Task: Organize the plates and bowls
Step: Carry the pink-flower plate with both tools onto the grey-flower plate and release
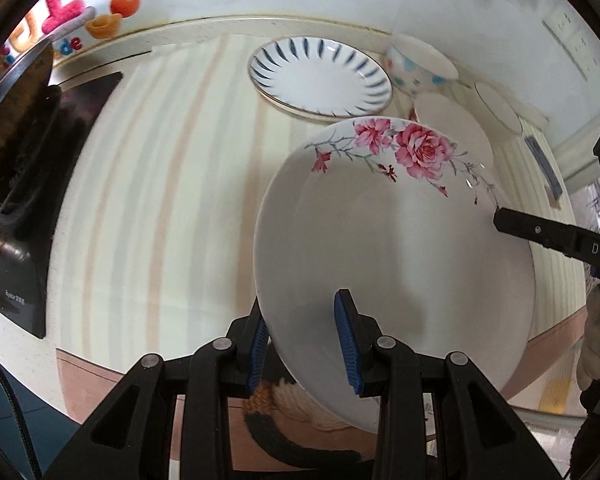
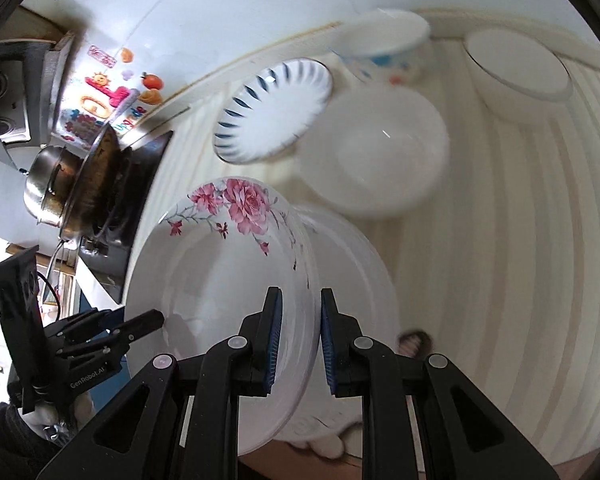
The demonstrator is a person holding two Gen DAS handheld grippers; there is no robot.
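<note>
- My left gripper (image 1: 302, 344) straddles the near rim of the white ceramic plate with pink roses (image 1: 392, 240); blue pads on either side, one outside, one inside. Whether they actually pinch I cannot tell — a gap shows at the inner pad.
- My right gripper (image 2: 300, 340) stands astride the opposite rim of the same plate (image 2: 220, 264); the pads lie close to the rim, contact unconfirmed.
- The plate is tilted, rose edge away from me, over the cream striped tablecloth (image 1: 160, 160). In the right wrist view a further white plate (image 2: 352, 264) lies directly behind it.
- Both grippers are equally near, at opposite edges; my judgement is that the move turns on that shared diameter.
- Beyond: a blue-dashed white plate (image 1: 320, 76), a plain white bowl (image 2: 380, 152), and a dotted bowl (image 1: 416, 68).
</note>
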